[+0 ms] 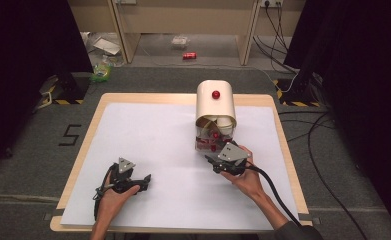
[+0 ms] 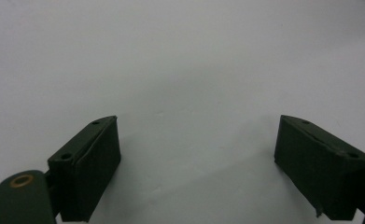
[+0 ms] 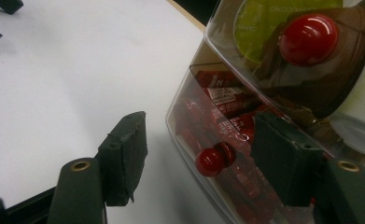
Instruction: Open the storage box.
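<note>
**Lower drawer knob not yet gripped, drawer not yet pulled out**

The small red knob (image 3: 210, 161) on the lower clear drawer (image 3: 203, 126) of the cream-topped storage box (image 1: 215, 102) is framed between the jaws of the right gripper (image 3: 199, 158), which are held spread; neither pad is seen touching it. The box is set toward the far middle of the white sheet (image 1: 158, 145) on the table (image 1: 90, 125), with its front turned to the person. The drawer is judged to be shut and packed with red sachets (image 3: 224, 93); above it, a curved upper flap carries a larger red knob (image 3: 308, 37).

The reach is thus judged to be nearly done, while the pinch on the knob and the pull outward are left.

The left gripper (image 2: 196, 163) is held low over the bare sheet, well apart from the box, its jaws spread with nothing between them.
</note>
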The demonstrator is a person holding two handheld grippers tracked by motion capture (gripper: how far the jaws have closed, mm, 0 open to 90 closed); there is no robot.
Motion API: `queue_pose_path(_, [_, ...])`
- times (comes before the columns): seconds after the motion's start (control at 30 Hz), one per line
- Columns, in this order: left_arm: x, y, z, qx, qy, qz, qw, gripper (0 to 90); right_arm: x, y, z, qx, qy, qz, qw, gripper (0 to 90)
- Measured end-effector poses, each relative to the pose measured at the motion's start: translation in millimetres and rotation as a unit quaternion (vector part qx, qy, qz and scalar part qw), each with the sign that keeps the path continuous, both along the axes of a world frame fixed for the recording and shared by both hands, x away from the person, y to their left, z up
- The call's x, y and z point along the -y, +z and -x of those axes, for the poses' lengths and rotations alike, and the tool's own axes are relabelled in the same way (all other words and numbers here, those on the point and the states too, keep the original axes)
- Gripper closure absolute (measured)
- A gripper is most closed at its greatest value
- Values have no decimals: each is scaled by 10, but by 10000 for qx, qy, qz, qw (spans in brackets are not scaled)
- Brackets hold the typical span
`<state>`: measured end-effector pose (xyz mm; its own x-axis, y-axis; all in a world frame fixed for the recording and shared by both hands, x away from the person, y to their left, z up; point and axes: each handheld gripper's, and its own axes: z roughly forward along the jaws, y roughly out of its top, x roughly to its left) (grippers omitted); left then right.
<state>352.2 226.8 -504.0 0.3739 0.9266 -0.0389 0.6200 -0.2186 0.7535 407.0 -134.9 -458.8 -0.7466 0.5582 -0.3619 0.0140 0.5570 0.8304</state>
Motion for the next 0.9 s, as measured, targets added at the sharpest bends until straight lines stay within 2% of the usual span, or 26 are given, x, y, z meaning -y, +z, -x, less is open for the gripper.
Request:
queue_pose_path(0.1, [0, 0, 0, 1, -1, 1, 10000, 136, -30, -13, 18, 194, 15, 197, 9996, 363])
queue_pose_path(0.2, [0, 0, 0, -1, -3, -6, 10000, 136, -68, -42, 34, 457, 46, 454, 9979, 350])
queue_pose_path(0.43, [0, 0, 0, 1, -2, -2, 10000, 136, -125, -103, 18, 727, 82, 768, 9944, 329])
queue_pose_path(0.6, [0, 0, 1, 1, -1, -1, 10000, 136, -128, -99, 14, 646, 112, 722, 9952, 318])
queue_pose_path(0.77, [0, -1, 1, 3, -2, 2, 10000, 136, -85, -54, 10, 347, 167, 408, 9984, 338])
queue_pose_path(0.9, [-1, 0, 1, 3, -1, 5, 10000, 137, -75, -23, 61, 242, 274, 423, 9984, 338])
